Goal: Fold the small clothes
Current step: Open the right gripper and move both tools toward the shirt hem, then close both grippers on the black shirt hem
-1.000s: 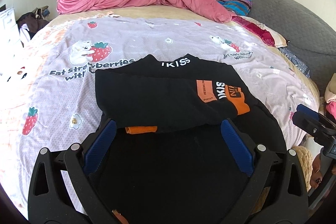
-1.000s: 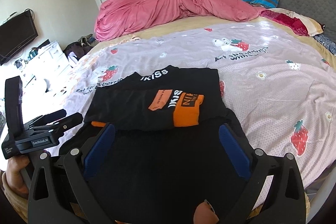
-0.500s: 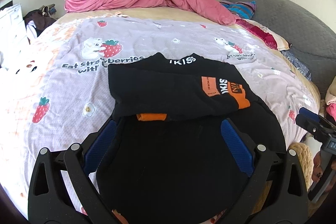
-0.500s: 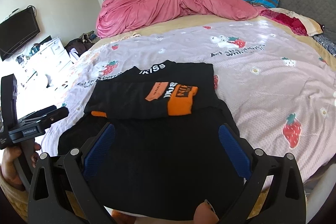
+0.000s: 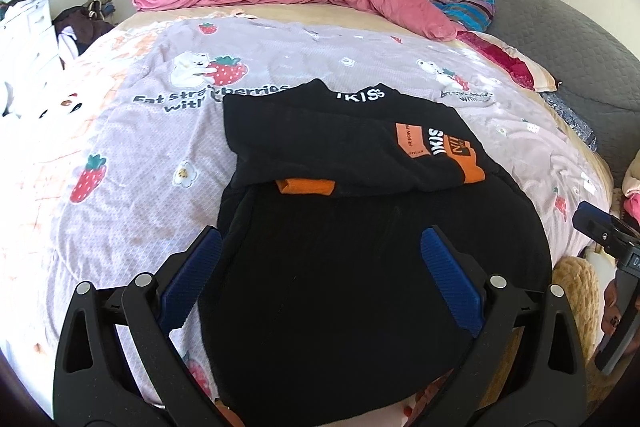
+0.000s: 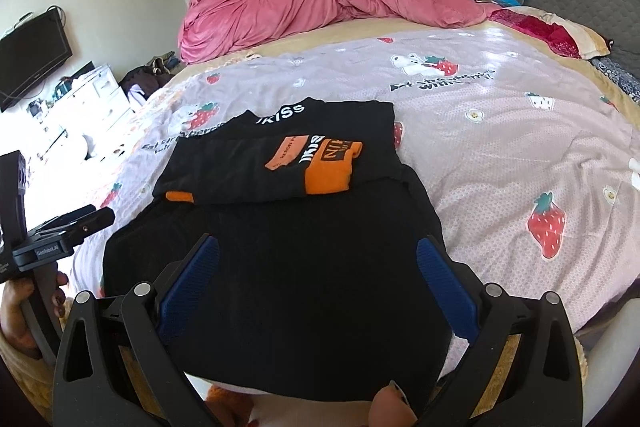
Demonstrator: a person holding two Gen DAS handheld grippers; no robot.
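Bedroom setup: black shirt [image 5: 360,267] lies half-folded on the strawberry bedspread [image 5: 140,155]. Left gripper [image 5: 320,267] and right gripper [image 6: 316,267] both gape wide, holding nothing. Looks soft, light, floppy; I'd pinch the near hem corners.

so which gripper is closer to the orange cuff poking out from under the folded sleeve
Left. The orange cuff lies just ahead of the left gripper, while from the right gripper it sits ahead and off to the left.

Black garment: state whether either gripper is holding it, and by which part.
Nothing is held. The left gripper and the right gripper are both open above the black garment, which lies partly folded on the bedspread.
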